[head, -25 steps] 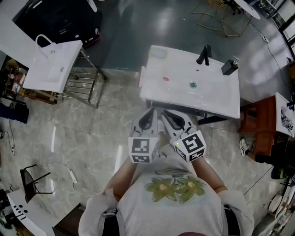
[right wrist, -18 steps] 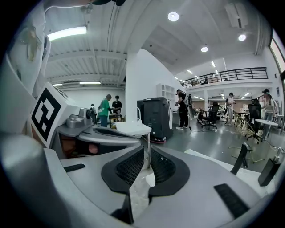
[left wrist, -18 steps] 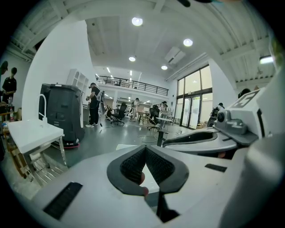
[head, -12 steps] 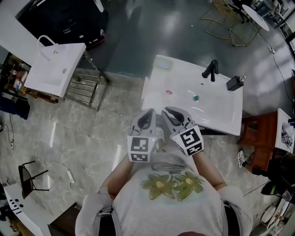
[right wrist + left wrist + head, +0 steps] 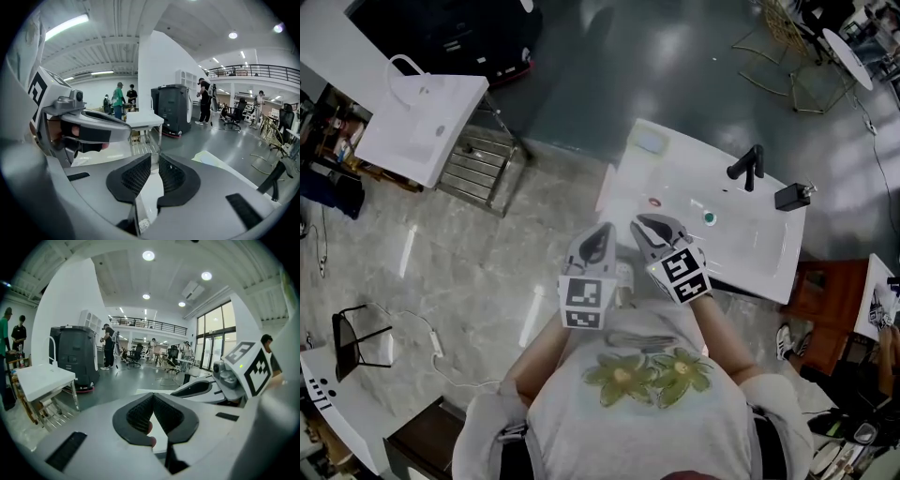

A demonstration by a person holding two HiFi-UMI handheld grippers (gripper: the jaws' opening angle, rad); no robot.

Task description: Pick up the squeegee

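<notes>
I cannot make out a squeegee for certain. A thin pale pink strip (image 5: 606, 187) lies along the left rim of the white sink basin (image 5: 741, 248), and a pale rectangular pad (image 5: 649, 142) sits at its far corner. My left gripper (image 5: 602, 228) (image 5: 152, 397) and right gripper (image 5: 652, 222) (image 5: 154, 159) are held side by side close to the chest, just short of the basin's near edge. The left jaws meet at the tips. The right jaws stand a thin slit apart, with nothing between them.
On the basin are a black faucet (image 5: 750, 167), a black dispenser (image 5: 792, 195), a red spot (image 5: 654, 202) and a green drain (image 5: 709, 218). A second white basin on a metal rack (image 5: 422, 117) stands far left. A brown cabinet (image 5: 825, 291) is at the right. Marble floor lies between.
The head view has swung, so the sink basin now sits lower and further right in it. Both grippers stay in front of the chest with their jaws as before.
</notes>
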